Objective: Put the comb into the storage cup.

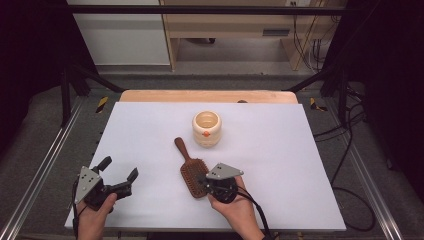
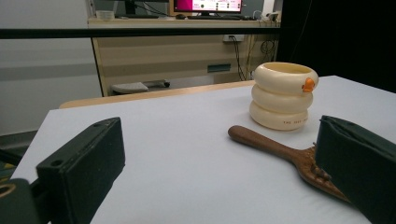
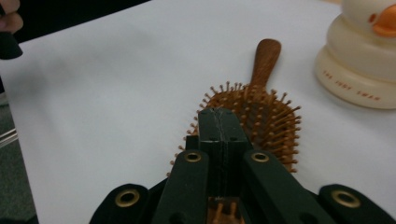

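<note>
Risking a slip first: right gripper (image 3: 219,123) with jaws pressed together over the bristle bed of the brush (image 3: 247,116), nothing visibly pinched between the tips, so possibly just resting on or hovering above the bristles — cannot tell whether any bristle is caught. Lifting from such a hold likely to leave the brush behind or drag it sideways, springy pins giving little purchase. Pushing down instead liable to skid the brush across the smooth white tabletop (image 1: 280,165) toward the cup (image 1: 206,128), standing just beyond the handle tip and light enough, by its look, to be nudged or tipped.

Lying bristles up near the middle of the tabletop's near edge, handle angled away toward the far left, head directly under the right gripper's closed tips; cup apart from the handle, nearer the tabletop's centre.

Left gripper (image 1: 117,175) spread wide and empty, held close to the near left corner, well apart from the brush, aimed toward its handle and the cup beyond
</note>
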The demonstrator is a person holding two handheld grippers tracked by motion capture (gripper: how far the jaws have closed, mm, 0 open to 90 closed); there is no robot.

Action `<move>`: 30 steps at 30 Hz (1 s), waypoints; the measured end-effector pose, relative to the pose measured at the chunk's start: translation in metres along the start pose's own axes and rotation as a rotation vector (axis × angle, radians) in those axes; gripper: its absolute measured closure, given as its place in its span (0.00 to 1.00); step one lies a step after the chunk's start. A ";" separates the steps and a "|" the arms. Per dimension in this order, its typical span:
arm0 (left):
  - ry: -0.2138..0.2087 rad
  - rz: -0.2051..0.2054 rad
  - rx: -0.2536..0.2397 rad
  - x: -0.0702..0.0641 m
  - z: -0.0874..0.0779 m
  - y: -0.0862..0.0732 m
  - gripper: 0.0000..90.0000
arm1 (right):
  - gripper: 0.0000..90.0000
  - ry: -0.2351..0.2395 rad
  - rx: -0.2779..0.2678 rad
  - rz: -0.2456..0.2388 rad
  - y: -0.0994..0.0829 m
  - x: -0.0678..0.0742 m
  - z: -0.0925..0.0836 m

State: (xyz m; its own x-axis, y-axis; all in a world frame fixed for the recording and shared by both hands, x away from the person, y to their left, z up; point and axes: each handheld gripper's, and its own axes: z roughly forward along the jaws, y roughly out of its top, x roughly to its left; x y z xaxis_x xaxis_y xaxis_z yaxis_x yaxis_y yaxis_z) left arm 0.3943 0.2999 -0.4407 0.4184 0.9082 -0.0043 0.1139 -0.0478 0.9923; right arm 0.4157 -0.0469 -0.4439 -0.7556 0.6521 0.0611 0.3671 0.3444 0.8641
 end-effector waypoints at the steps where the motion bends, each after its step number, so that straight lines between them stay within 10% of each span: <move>1: -0.001 0.002 0.001 0.000 0.000 0.000 0.02 | 1.00 0.014 0.007 -0.007 -0.001 0.004 0.003; 30: -0.004 0.007 0.012 -0.001 0.002 -0.001 0.02 | 1.00 0.078 0.113 -0.042 -0.029 0.040 0.025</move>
State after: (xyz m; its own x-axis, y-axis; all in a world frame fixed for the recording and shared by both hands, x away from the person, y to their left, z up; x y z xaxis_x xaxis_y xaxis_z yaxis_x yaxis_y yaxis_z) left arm 0.3954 0.2983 -0.4416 0.4227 0.9062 0.0025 0.1218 -0.0596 0.9908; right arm 0.3881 -0.0138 -0.4789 -0.8100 0.5824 0.0690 0.3900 0.4470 0.8051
